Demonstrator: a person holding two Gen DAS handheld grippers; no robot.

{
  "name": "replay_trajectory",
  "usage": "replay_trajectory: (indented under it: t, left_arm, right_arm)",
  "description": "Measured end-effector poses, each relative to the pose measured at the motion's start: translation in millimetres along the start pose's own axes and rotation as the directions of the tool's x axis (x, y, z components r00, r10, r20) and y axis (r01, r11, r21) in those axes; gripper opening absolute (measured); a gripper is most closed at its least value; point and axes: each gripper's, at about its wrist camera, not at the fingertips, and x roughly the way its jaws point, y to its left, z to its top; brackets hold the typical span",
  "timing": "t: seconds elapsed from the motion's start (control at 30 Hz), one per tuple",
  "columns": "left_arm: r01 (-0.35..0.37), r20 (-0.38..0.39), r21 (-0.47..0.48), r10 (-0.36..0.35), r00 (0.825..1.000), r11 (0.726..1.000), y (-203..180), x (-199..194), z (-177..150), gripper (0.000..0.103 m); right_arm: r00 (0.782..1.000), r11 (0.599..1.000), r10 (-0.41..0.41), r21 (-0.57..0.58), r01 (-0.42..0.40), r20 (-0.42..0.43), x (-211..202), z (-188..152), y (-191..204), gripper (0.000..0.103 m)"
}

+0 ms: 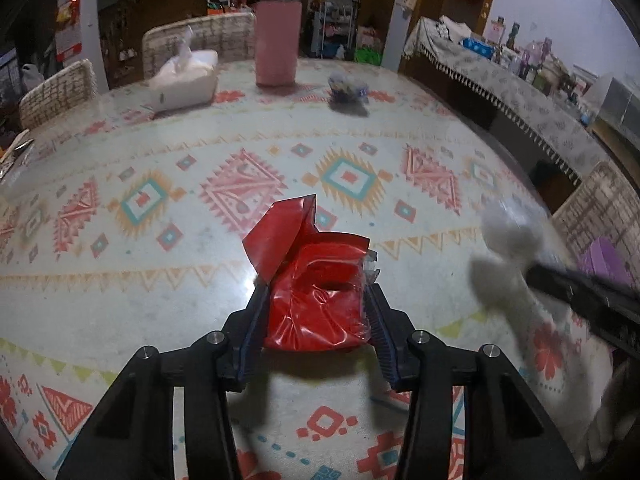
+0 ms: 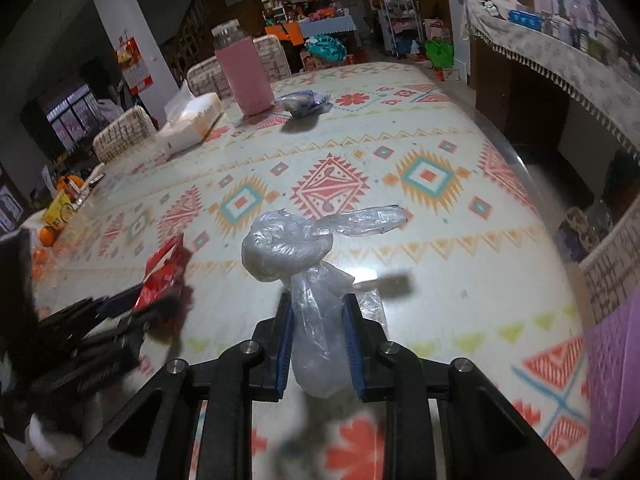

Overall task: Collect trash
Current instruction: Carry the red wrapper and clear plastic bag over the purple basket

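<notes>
Two pieces of trash gripped at once, one per hand-held gripper. Left hand-held gripper (image 1: 316, 304) clamped narrow on a red foil wrapper (image 1: 312, 280); right hand-held gripper (image 2: 318, 332) squeezed almost fully shut on a crumpled clear plastic bag (image 2: 296, 256). Both apparently just above the patterned worktop (image 1: 200, 280), well short of the pink bottle (image 1: 277, 40) at its far end; whether fully lifted clear, hard to tell. Step in hand, by judgement: pick-up done, carrying next. No bin in either view, so next move calls for locating one, keeping both grips firm, then releasing over it. Further wrapper (image 1: 347, 90) just beside the pink bottle not yet collected.

Red foil wrapper: long axis running away from the hand-held gripper toward the pink bottle, loose flap raised at the far end. Clear plastic bag: long axis likewise toward the pink bottle, knotted bulge beyond the fingertips, twisted tail bending off to the right.
</notes>
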Motion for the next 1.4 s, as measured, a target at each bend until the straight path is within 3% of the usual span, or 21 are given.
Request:
replay_trajectory:
  t: [0.2,0.5,0.83,1.2,1.4]
  left_arm:
    - [-0.019,0.054,-0.01,0.02,0.998,1.0,1,-11,1,0.047]
    - [-0.015,0.074,-0.021,0.017,0.997,1.0,1,-16,1,0.047]
    - [-0.012,0.08,-0.035,0.015,0.997,0.999,3,-19,1,0.047]
    - [0.055,0.092,-0.124,-0.044,0.995,0.991,25,-29,6,0.047]
    - [0.06,0.09,-0.12,-0.05,0.995,0.991,23,-38,2,0.047]
  right_arm:
    - [0.999,1.0,0.025,0.016,-0.025,0.034,-29,-23,5,0.026]
    - [0.994,0.996,0.049,0.063,-0.056,0.102,-66,-46,7,0.026]
    - [0.988,0.989,0.054,0.127,-0.072,0.141,-81,-70,5,0.026]
    - [0.981,0.987,0.042,0.145,-0.07,0.187,-105,-88,4,0.026]
    - [0.971,0.982,0.059,0.162,-0.098,0.231,-122,-99,-2,0.026]
